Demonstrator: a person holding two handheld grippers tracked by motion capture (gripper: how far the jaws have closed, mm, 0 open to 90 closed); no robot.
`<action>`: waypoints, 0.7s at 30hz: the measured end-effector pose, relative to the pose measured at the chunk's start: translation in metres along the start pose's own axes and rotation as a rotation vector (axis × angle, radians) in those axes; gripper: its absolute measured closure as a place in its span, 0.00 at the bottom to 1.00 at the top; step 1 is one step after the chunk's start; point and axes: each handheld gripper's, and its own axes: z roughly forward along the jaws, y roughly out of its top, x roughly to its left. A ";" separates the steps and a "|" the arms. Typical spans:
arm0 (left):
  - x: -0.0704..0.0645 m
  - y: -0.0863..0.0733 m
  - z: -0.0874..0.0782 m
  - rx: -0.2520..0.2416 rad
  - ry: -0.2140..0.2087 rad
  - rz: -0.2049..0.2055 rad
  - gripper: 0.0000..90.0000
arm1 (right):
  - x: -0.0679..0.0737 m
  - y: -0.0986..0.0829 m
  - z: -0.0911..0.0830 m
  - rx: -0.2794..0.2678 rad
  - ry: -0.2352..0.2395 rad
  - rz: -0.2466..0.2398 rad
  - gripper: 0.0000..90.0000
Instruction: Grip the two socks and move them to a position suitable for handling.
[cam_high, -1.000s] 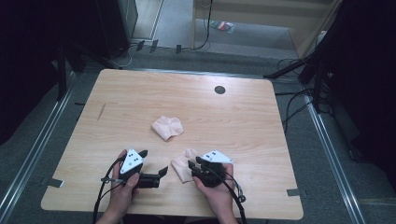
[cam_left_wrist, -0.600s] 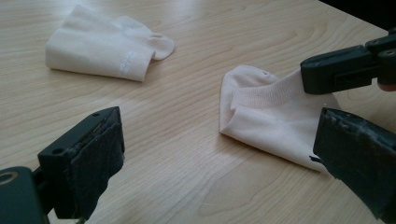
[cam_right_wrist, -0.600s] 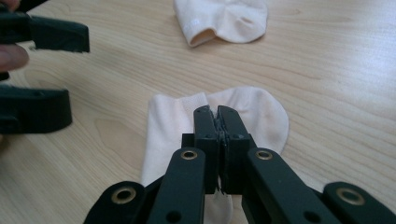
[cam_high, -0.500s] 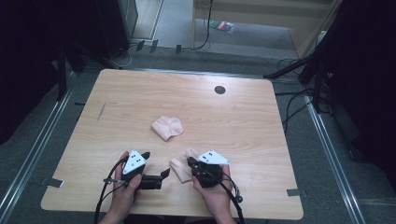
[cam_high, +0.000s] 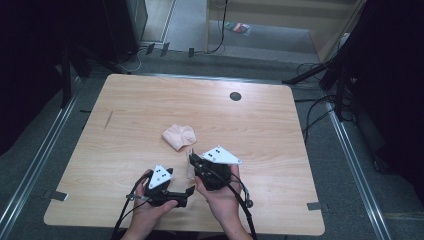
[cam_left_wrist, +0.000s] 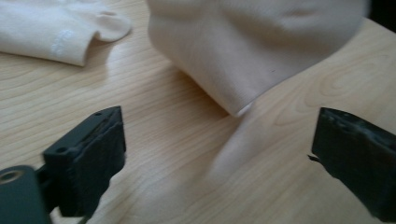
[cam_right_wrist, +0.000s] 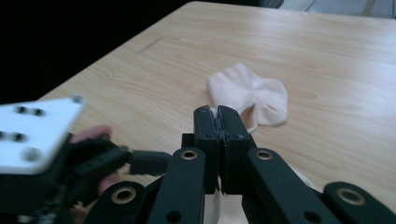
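Two pale pink socks are on hand. One sock (cam_high: 179, 136) lies crumpled near the table's middle, also in the right gripper view (cam_right_wrist: 247, 95) and the left gripper view (cam_left_wrist: 46, 32). The second sock (cam_left_wrist: 252, 46) hangs just above the wood, pinched by my right gripper (cam_high: 192, 159). In the right gripper view my right gripper (cam_right_wrist: 218, 135) is shut, with a thin edge of cloth between its jaws. My left gripper (cam_high: 189, 191) is open near the front edge. In its own view my left gripper (cam_left_wrist: 217, 163) has its jaws spread wide below the hanging sock, apart from it.
The wooden table (cam_high: 125, 105) has a dark round cable hole (cam_high: 235, 96) at the back right. Cables trail from both grippers over the front edge. Dark equipment and floor cables surround the table.
My right gripper has raised the second sock off the table and shifted slightly left. My left gripper has moved right, towards the hanging sock.
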 end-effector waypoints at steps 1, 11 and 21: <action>0.000 0.001 0.001 0.007 0.009 -0.005 0.08 | 0.004 0.004 0.000 -0.007 0.006 -0.002 0.98; 0.022 0.007 -0.010 0.008 0.156 0.112 0.98 | 0.020 0.033 -0.016 -0.104 0.077 -0.004 0.98; 0.014 -0.005 -0.013 0.114 0.138 0.330 1.00 | -0.052 -0.033 -0.008 0.039 -0.052 0.150 0.99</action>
